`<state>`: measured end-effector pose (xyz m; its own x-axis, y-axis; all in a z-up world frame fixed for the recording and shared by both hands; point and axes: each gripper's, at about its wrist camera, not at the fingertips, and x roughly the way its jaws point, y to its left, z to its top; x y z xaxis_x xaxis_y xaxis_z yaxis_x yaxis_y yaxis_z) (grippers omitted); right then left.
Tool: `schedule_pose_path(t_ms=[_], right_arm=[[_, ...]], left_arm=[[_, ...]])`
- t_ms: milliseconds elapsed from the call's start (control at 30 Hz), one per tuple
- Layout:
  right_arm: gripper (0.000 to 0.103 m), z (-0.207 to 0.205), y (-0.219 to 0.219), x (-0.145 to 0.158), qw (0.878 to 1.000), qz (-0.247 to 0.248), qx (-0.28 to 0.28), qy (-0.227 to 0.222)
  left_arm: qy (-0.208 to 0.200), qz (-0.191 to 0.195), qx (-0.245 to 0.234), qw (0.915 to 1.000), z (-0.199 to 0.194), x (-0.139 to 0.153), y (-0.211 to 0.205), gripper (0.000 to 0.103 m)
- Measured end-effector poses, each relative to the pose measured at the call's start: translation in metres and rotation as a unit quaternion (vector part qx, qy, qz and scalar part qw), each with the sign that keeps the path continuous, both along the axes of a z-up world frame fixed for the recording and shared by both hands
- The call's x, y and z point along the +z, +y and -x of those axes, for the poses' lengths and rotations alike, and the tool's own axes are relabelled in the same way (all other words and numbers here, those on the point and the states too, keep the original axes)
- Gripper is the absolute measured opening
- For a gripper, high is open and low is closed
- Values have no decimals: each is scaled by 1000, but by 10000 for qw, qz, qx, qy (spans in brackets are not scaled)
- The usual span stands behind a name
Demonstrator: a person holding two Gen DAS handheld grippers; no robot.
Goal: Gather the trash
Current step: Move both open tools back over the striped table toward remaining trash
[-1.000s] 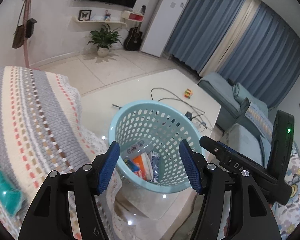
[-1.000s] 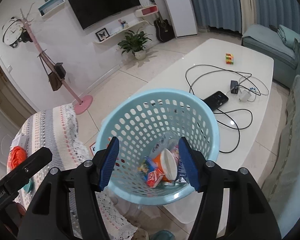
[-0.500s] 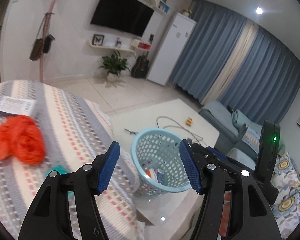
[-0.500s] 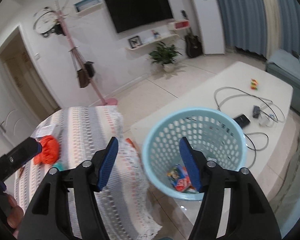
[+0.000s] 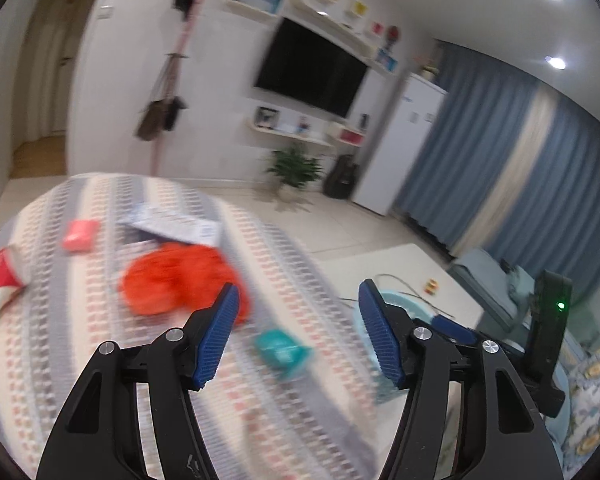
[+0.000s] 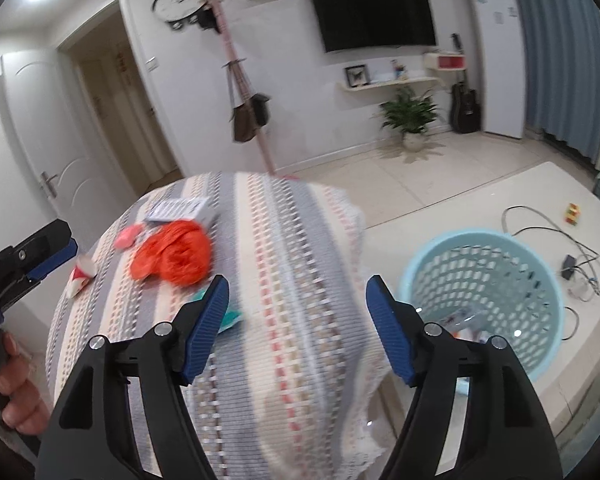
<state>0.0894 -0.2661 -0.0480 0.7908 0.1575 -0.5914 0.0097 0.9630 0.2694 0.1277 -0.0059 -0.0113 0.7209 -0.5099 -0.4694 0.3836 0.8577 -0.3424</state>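
My left gripper is open over a round table with a striped cloth. A teal packet lies below its jaws, untouched. Further off lie an orange plastic bag, a pink packet, a red-and-white carton and a white printed box. My right gripper hangs over the same cloth, its jaws opening with nothing between them. The light blue trash basket stands to its right with wrappers inside. The orange bag and teal packet lie to its left.
The basket stands on a white low table with cables, a small charger and a colourful cube. A hand holds the left gripper at the left edge. A coat stand, plant and sofa stand further off.
Both views have swung left and upward, from the basket to the striped table with the trash. The right jaws have spread wider. The left jaws keep the same gap.
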Motion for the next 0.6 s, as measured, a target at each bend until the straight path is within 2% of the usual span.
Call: schedule_pose_path(t_ms=[100,233,333,400,500,600], right_arm=[[72,-11,22,-8,9996,-59,259,106],[85,-29,50,-31,9973,-76,619,380],[85,-46,67,-51,9952,87,721,661],[85,-54,77,-60,9937,216,785,767],[85,-63,87,-68,9919,322,864,873],[85,-71,98,-72,9900,498,925,945]], left_arm=[[202,65,264,9994,-1,-10,34,69],[443,93,890,9950,-2,-29,93,69],[548,79,1279,9902,-6,-38,135,69],[597,-93,1593,9854,-12,-43,162,70],[706,-346,1940,9778,-21,-50,191,71],[868,-407,2152,9718,-37,-57,219,71]])
